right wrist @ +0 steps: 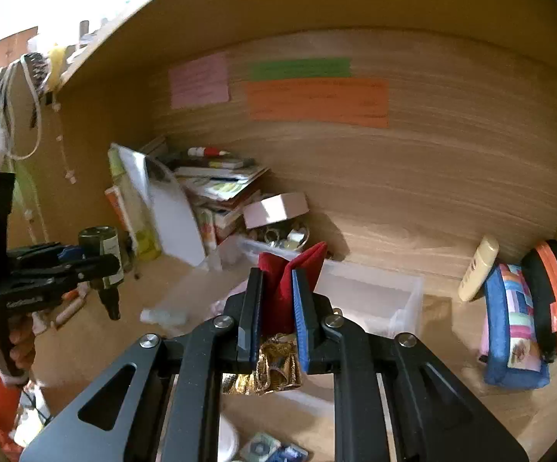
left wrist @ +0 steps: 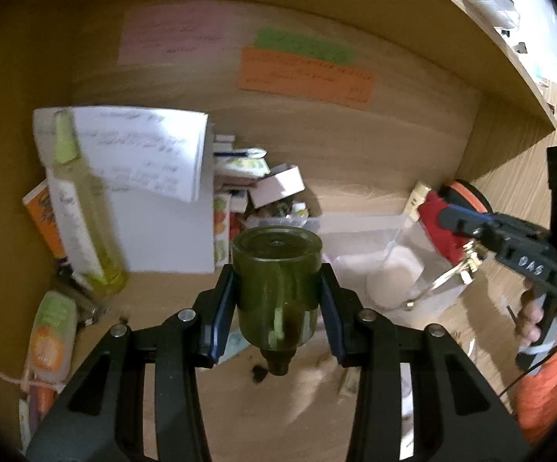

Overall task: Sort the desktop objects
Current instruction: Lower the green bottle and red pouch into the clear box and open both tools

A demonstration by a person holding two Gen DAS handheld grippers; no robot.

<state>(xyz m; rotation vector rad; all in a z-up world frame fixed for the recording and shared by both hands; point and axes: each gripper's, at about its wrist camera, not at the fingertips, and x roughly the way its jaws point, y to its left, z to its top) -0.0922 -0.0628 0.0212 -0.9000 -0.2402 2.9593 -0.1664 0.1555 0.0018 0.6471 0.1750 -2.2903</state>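
My left gripper point(left wrist: 277, 285) is shut on a dark green glass bottle point(left wrist: 276, 281), held upside down above the desk with its neck toward me; it also shows at the left of the right wrist view point(right wrist: 103, 258). My right gripper point(right wrist: 276, 292) is shut on a red pouch point(right wrist: 290, 269) with gold trim and a chain hanging below. In the left wrist view the right gripper point(left wrist: 451, 217) holds the red pouch point(left wrist: 438, 223) over a clear plastic bin point(left wrist: 359, 242).
A clear bin point(right wrist: 374, 296) sits mid-desk below the pouch. A stack of books and papers point(right wrist: 220, 188) and a yellow-green bottle point(left wrist: 86, 215) stand at the left. A cream tube point(right wrist: 478, 267), patchwork pouch point(right wrist: 513, 327) and orange-black case point(right wrist: 555, 296) lie right. Sticky notes point(right wrist: 316, 100) are on the back wall.
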